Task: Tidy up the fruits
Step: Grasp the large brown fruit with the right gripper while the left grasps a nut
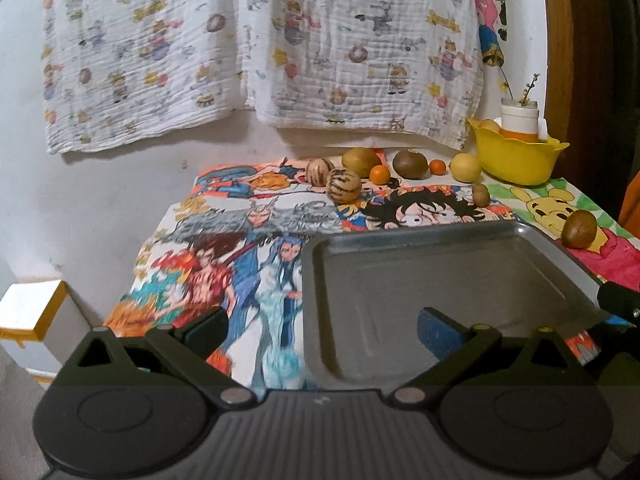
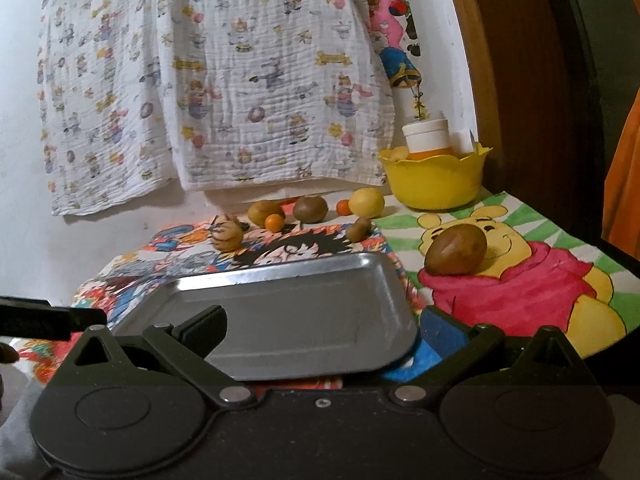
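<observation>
— Holding both tools low over the near edge of the table, I've got each one spread wide with nothing between its fingers. My left gripper (image 1: 320,332) hangs over the near left corner of the metal tray (image 1: 440,280); my right gripper (image 2: 320,332) sits at the tray's (image 2: 280,308) near right corner.

— Anything in the tray?

— No, bare metal. It lies flat on the cartoon-print cloth (image 1: 248,248).

— Where's the fruit?

— Mostly in a loose row at the far edge, under the hanging printed cloth (image 1: 260,48). From the left: two striped fruits (image 1: 344,186) close together, one partly behind the other, then a brownish-green fruit (image 1: 360,162) with a small orange one (image 1: 379,175) just in front of it. Next a dark round fruit (image 1: 412,164), another tiny orange fruit (image 1: 437,167), and a yellow fruit (image 1: 465,167) right beside the yellow bowl (image 1: 516,164).

— What's in the bowl?

— A white and orange jar (image 1: 519,120) standing upright, with a pale round thing next to it that I can't make out.

— Any fruit nearer to you?

— Two. A small brown fruit (image 1: 480,195) stands a little in front of the yellow one, and a bigger brown oval fruit (image 2: 456,254) lies on the bear picture (image 2: 532,288), just off the tray's far right corner, well apart from both tools.
</observation>
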